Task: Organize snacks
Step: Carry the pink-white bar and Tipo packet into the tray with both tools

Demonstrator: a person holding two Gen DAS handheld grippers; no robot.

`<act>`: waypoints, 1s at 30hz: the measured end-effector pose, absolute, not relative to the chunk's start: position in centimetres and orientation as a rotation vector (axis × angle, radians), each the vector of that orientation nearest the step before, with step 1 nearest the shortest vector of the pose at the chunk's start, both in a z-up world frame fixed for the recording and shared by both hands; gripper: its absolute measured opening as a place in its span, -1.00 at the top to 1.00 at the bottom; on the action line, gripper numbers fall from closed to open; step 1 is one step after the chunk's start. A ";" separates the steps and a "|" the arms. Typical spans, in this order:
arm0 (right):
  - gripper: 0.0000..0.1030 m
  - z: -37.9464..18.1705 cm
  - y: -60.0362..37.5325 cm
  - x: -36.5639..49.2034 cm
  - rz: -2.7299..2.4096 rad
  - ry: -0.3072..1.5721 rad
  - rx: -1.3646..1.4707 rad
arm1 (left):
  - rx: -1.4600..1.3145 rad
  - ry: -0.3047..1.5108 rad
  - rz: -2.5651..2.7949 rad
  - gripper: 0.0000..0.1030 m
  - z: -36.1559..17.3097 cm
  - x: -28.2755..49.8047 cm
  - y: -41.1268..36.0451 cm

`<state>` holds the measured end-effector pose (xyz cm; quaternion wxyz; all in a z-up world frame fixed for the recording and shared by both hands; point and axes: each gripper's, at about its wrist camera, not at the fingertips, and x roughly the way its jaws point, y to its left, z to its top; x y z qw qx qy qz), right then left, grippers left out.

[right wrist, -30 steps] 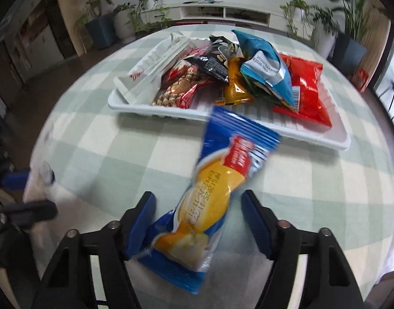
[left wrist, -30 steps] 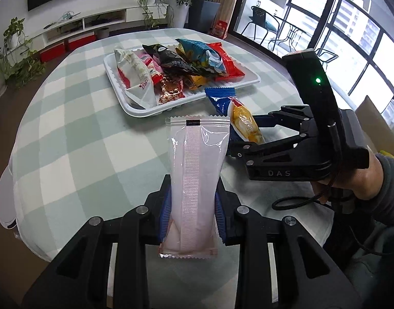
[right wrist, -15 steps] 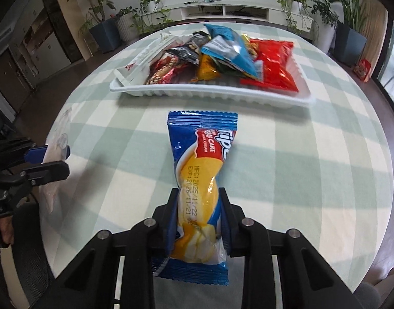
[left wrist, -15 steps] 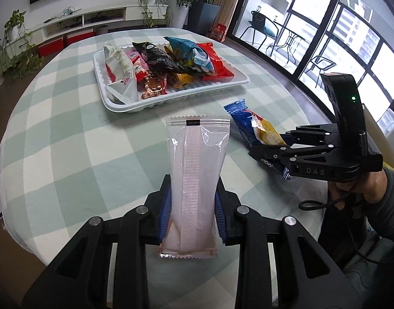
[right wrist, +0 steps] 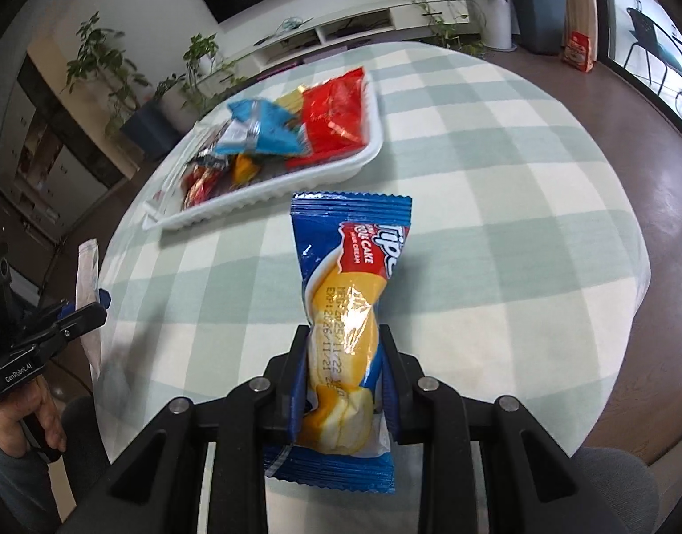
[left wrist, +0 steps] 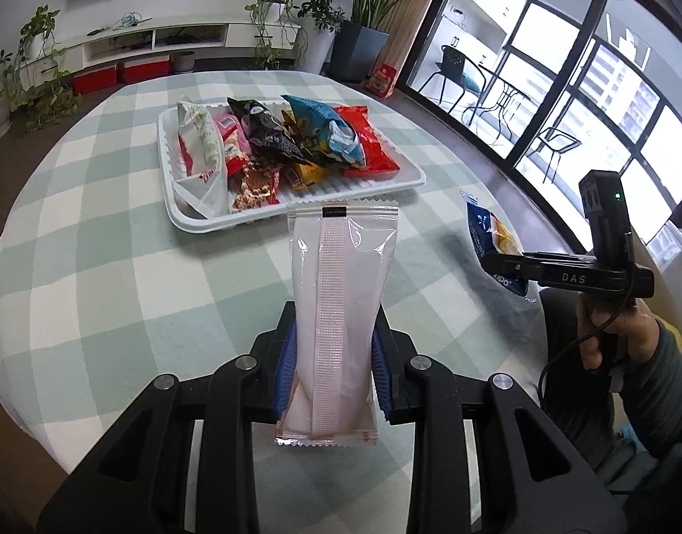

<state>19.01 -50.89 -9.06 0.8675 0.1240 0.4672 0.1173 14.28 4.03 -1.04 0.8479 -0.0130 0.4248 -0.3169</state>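
My left gripper is shut on a long white-and-clear snack packet, held upright above the checked tablecloth. My right gripper is shut on a blue and yellow roll cake packet, its blue pads pressing the packet's lower half. In the left wrist view the right gripper hangs at the right with the blue packet poking out of it. In the right wrist view the left gripper is at the far left, holding the white packet. Beyond both stands a white tray piled with several snack bags.
The tray sits toward the far side of the round table with its green-and-white cloth. A person's hands hold the grippers at the near edge. Potted plants, a low TV shelf and large windows surround the table.
The right gripper closed on the roll cake packet, lifted it off the cloth and carried it right, away from the tray, rolling as it went. The left gripper kept hold of the white packet.
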 end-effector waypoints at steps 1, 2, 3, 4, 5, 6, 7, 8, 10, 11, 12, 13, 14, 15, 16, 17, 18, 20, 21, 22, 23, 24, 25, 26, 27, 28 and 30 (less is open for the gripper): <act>0.42 -8.8 -51.0 19.4 0.246 0.970 0.268 | -0.036 0.889 -0.662 0.47 -0.6 14.7 4.2; 0.42 -8.2 -51.3 19.7 0.245 0.959 0.273 | -0.053 0.879 -0.654 0.47 -0.1 15.3 4.5; 0.42 -7.6 -51.6 20.2 0.247 0.948 0.279 | -0.067 0.869 -0.651 0.47 0.4 15.9 4.7; 0.42 -7.1 -51.6 20.7 0.250 0.939 0.283 | -0.078 0.858 -0.647 0.47 1.0 16.6 4.9; 0.42 -6.3 -51.7 21.2 0.254 0.925 0.285 | -0.088 0.846 -0.642 0.47 1.5 17.3 5.0; 0.42 -5.5 -51.8 21.9 0.257 0.909 0.283 | -0.093 0.837 -0.635 0.47 2.1 18.0 5.1; 0.42 -4.6 -51.7 22.6 0.261 0.893 0.277 | -0.099 0.825 -0.628 0.47 2.6 18.8 5.2; 0.42 -3.9 -51.6 23.2 0.265 0.881 0.273 | -0.106 0.814 -0.622 0.47 3.2 19.6 5.2; 0.42 -2.3 -51.3 24.8 0.275 0.854 0.267 | -0.120 0.794 -0.612 0.47 4.3 21.3 5.1; 0.42 -1.4 -51.0 25.8 0.282 0.839 0.259 | -0.124 0.786 -0.606 0.47 4.9 22.2 5.1; 0.42 -0.6 -50.7 26.6 0.289 0.828 0.249 | -0.129 0.780 -0.602 0.47 5.4 23.2 5.0; 0.42 0.1 -50.3 27.5 0.297 0.818 0.238 | -0.132 0.777 -0.596 0.47 5.8 24.3 4.8; 0.42 0.7 -49.8 28.7 0.305 0.813 0.224 | -0.131 0.775 -0.592 0.47 6.1 25.2 4.5; 0.42 1.1 -49.3 29.6 0.311 0.812 0.214 | -0.129 0.773 -0.586 0.47 6.5 26.1 4.3; 0.42 1.4 -48.8 30.8 0.319 0.814 0.207 | -0.125 0.773 -0.578 0.47 6.7 27.2 4.1; 0.42 1.6 -48.4 31.7 0.329 0.820 0.206 | -0.119 0.774 -0.570 0.47 6.9 28.2 3.8; 0.42 1.5 -47.8 32.8 0.340 0.828 0.201 | -0.115 0.778 -0.564 0.47 6.9 29.1 3.5; 0.42 1.0 -46.6 34.7 0.346 0.850 0.173 | -0.112 0.792 -0.558 0.47 6.8 30.8 2.9; 0.41 0.5 -46.0 35.5 0.343 0.864 0.158 | -0.103 0.802 -0.555 0.47 6.5 31.6 2.4; 0.41 -0.1 -45.5 36.4 0.349 0.885 0.146 | -0.098 0.812 -0.554 0.47 6.2 32.3 2.0; 0.41 -0.8 -45.0 37.3 0.354 0.905 0.141 | -0.090 0.827 -0.554 0.47 5.7 33.1 1.5; 0.41 -1.5 -44.6 38.0 0.353 0.920 0.134 | -0.084 0.841 -0.552 0.47 5.1 33.7 1.1; 0.41 -2.1 -44.1 38.8 0.352 0.936 0.121 | -0.080 0.854 -0.552 0.47 4.4 34.2 0.7; 0.41 -2.7 -43.9 39.2 0.350 0.947 0.116 | -0.076 0.866 -0.549 0.47 3.8 34.7 0.4; 0.41 -3.2 -43.7 39.6 0.347 0.957 0.111 | -0.075 0.877 -0.545 0.47 3.1 35.2 0.2; 0.41 -3.6 -43.4 40.0 0.345 0.963 0.103 | -0.078 0.887 -0.539 0.47 2.5 35.7 0.0; 0.41 -4.2 -42.9 40.6 0.348 0.976 0.081 | -0.085 0.906 -0.532 0.47 1.0 36.6 -0.2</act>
